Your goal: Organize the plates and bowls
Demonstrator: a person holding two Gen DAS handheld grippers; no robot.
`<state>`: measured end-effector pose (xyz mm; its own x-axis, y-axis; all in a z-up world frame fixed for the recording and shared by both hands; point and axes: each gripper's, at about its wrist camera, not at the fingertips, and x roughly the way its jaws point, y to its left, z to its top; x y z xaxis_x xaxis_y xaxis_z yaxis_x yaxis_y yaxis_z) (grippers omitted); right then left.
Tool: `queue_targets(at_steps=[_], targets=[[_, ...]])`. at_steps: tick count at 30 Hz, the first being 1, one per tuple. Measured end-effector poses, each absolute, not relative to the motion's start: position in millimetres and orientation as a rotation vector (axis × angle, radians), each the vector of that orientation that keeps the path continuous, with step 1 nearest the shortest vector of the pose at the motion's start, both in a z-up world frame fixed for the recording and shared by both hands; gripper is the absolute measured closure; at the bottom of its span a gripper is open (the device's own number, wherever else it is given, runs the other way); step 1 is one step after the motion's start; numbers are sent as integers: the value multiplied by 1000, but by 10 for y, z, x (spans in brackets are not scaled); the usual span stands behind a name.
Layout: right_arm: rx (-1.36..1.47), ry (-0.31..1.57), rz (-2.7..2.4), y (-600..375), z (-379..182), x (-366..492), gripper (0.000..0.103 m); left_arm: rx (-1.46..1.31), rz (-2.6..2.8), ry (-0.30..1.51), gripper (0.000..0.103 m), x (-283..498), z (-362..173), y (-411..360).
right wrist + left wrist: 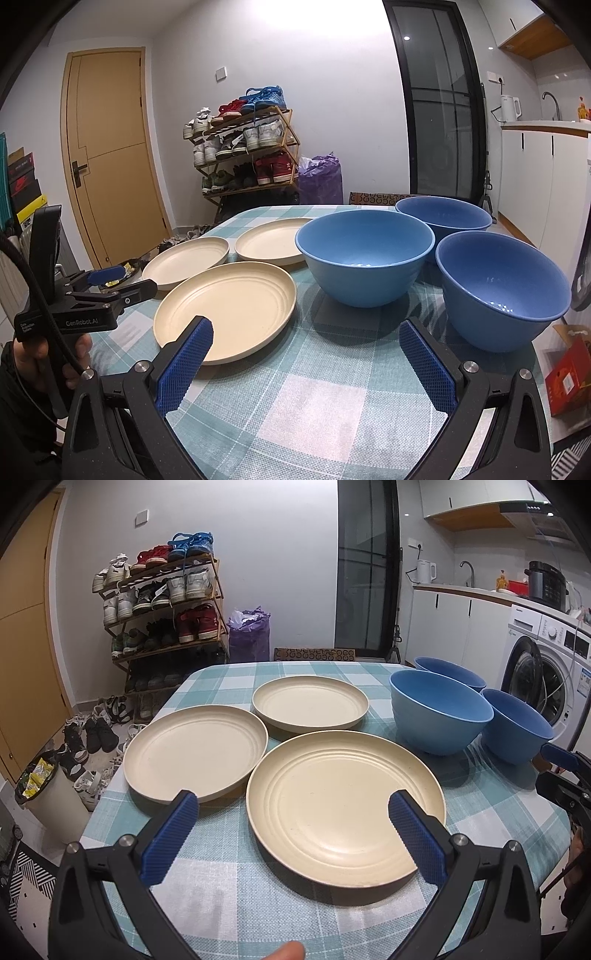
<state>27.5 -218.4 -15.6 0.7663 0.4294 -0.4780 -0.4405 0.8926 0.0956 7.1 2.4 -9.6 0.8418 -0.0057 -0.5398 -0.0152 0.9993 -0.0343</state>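
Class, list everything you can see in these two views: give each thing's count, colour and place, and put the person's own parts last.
plates: three, cream, left part of the table, unstacked
bowls: three, blue, right part of the table, upright
tablecloth: one, teal and white check, covering the table
shoe rack: one, wooden, full of shoes, by the far wall
door: one, tan, far left
washing machine: one, white, right
kettle: one, white, on the counter
left gripper: black with blue jaws, open above the nearest plate
right gripper: same colours, open before the bowls
hand: one, holding the left gripper

Three cream ribbed plates (345,805) (194,751) (310,703) lay flat and empty in a close cluster on the left. Three blue bowls (364,254) (500,290) (445,218) stood upright, bunched together to their right.
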Motion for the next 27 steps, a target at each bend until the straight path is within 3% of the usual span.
queue_targets(at_steps=[27], targets=[[-11,476,502,-2172,52,325,0,-47,-4,587,0,158,-38,68]])
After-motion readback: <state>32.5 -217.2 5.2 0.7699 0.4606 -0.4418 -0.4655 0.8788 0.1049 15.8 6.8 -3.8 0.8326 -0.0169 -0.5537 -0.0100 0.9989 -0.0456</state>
